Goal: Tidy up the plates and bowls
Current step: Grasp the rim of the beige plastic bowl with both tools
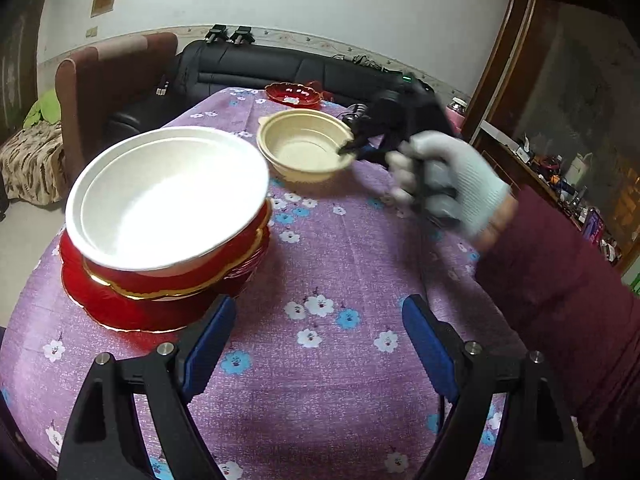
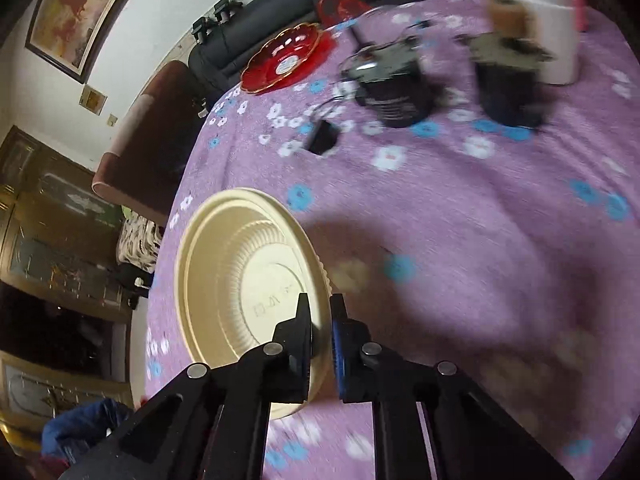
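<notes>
A cream plastic bowl [image 1: 304,146] [image 2: 248,292] sits on the purple flowered tablecloth [image 1: 344,264]. My right gripper [image 2: 320,320] [image 1: 352,146] is shut on the bowl's near rim, one finger inside and one outside. A gloved hand [image 1: 452,180] holds that gripper. At the left, a white bowl [image 1: 168,196] rests tilted on a stack of red gold-edged plates [image 1: 160,292]. My left gripper [image 1: 320,344] stands open low over the cloth, right of that stack, with nothing between its blue pads. A single red plate [image 1: 294,94] [image 2: 282,58] lies at the table's far edge.
Two dark round devices [image 2: 394,84] with a cable and a white container [image 2: 536,36] stand on the far part of the table in the right wrist view. A black sofa [image 1: 256,66] and a brown armchair [image 1: 108,84] stand behind the table. A cluttered shelf [image 1: 560,176] is at the right.
</notes>
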`<action>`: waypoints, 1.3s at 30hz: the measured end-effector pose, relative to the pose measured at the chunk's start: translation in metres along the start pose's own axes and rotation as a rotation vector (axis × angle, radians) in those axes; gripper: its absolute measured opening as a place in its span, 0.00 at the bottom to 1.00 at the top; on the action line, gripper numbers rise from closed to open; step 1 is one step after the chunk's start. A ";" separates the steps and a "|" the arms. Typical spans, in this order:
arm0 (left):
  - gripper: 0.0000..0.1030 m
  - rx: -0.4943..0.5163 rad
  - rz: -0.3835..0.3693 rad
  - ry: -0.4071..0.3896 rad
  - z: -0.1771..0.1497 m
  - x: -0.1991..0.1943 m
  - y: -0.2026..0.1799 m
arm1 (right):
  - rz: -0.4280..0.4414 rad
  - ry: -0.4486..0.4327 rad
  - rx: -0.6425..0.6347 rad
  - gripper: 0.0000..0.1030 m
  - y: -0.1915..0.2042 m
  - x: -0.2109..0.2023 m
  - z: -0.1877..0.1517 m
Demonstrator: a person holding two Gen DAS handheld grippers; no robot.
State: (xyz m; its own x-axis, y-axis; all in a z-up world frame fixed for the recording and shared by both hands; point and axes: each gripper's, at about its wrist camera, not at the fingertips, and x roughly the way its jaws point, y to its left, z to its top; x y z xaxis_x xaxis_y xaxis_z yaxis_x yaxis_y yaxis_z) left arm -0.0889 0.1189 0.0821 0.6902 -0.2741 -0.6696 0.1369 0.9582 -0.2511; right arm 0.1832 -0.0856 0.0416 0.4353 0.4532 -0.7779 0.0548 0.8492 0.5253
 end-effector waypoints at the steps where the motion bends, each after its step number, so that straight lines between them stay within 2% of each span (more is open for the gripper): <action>1: 0.82 0.000 -0.006 0.001 0.001 -0.001 -0.002 | 0.003 0.014 0.001 0.10 -0.006 -0.008 -0.007; 5: 0.82 -0.001 -0.039 0.009 0.003 -0.002 -0.013 | 0.061 0.103 0.035 0.10 -0.045 -0.056 -0.058; 9: 0.82 0.029 -0.046 0.006 0.007 -0.003 -0.033 | 0.035 0.070 0.022 0.11 -0.078 -0.093 -0.101; 13: 0.82 0.042 -0.024 0.032 0.019 0.007 -0.055 | -0.089 -0.082 -0.068 0.13 -0.092 -0.110 -0.119; 15: 0.82 0.052 0.010 0.039 0.023 0.014 -0.062 | -0.114 -0.173 -0.108 0.18 -0.093 -0.114 -0.122; 17: 0.82 0.069 0.048 0.045 0.027 0.021 -0.069 | -0.085 -0.231 -0.119 0.38 -0.098 -0.117 -0.127; 19: 0.82 0.081 0.076 0.057 0.030 0.031 -0.076 | -0.049 -0.295 -0.139 0.46 -0.103 -0.119 -0.133; 20: 0.82 0.077 0.086 0.069 0.032 0.039 -0.078 | -0.055 -0.313 -0.154 0.46 -0.104 -0.117 -0.136; 22: 0.82 0.061 0.088 0.088 0.037 0.054 -0.079 | -0.071 -0.284 -0.164 0.46 -0.105 -0.112 -0.140; 23: 0.82 0.056 0.092 0.095 0.039 0.061 -0.079 | -0.045 -0.269 -0.164 0.46 -0.104 -0.108 -0.138; 29: 0.82 0.056 0.161 0.137 0.053 0.115 -0.087 | -0.036 -0.235 -0.148 0.46 -0.110 -0.101 -0.139; 31: 0.81 0.069 0.185 0.148 0.054 0.130 -0.089 | -0.047 -0.224 -0.144 0.43 -0.110 -0.099 -0.139; 34: 0.68 0.080 0.209 0.172 0.055 0.147 -0.088 | -0.041 -0.199 -0.142 0.32 -0.111 -0.093 -0.139; 37: 0.58 0.068 0.213 0.193 0.056 0.160 -0.084 | -0.051 -0.194 -0.152 0.25 -0.109 -0.091 -0.141; 39: 0.37 0.066 0.207 0.215 0.056 0.169 -0.084 | -0.050 -0.197 -0.160 0.23 -0.107 -0.091 -0.142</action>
State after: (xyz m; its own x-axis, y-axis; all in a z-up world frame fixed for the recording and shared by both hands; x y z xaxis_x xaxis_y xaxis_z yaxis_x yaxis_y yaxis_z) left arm 0.0562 -0.0030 0.0295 0.5432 -0.0770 -0.8361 0.0599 0.9968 -0.0529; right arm 0.0105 -0.1790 0.0075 0.6028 0.3613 -0.7114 -0.0553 0.9084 0.4144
